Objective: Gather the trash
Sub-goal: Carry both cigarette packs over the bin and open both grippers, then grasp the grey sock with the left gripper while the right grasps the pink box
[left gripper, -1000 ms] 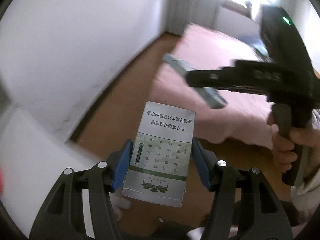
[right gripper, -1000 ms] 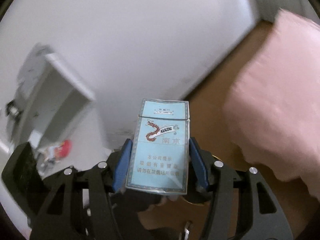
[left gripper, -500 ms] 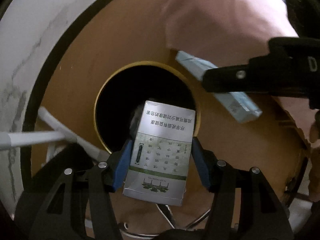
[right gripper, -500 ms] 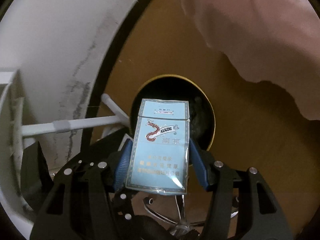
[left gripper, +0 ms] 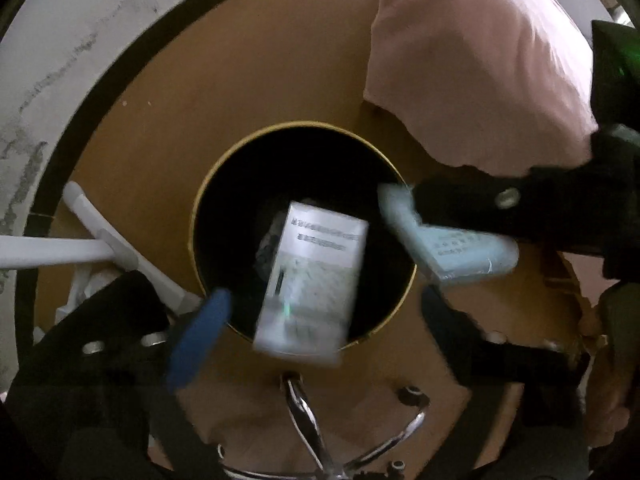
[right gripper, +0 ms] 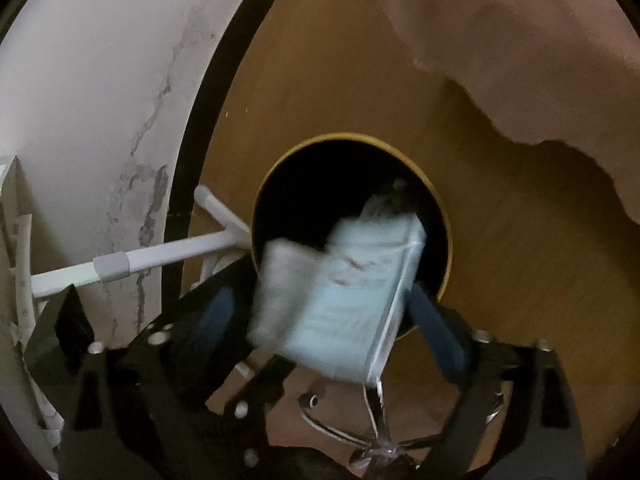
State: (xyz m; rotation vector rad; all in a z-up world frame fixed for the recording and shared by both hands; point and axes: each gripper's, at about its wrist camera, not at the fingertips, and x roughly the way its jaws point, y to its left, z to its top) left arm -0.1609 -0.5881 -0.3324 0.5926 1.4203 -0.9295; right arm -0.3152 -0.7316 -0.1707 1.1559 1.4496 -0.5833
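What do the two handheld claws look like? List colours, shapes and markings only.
Both are black plastic. The left claw has two fingers with blue pads and round silver screws. The right claw matches: dark blue pads, silver screws, angular black frames. Seen from the left, its bulky black body carries a small green light.

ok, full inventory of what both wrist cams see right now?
trash bin: 1, black with gold rim, on the floor below both grippers
white-green box: 1, blurred, loose over the bin mouth
light blue box: 1, blurred, loose between the right fingers
bedspread: 1, pink, upper right
floor: brown
wall: white, stained, left
white rods: left of the bin
chrome chair base: 1, bottom
left gripper: black, blue pads, open
right gripper: black, blue pads, open
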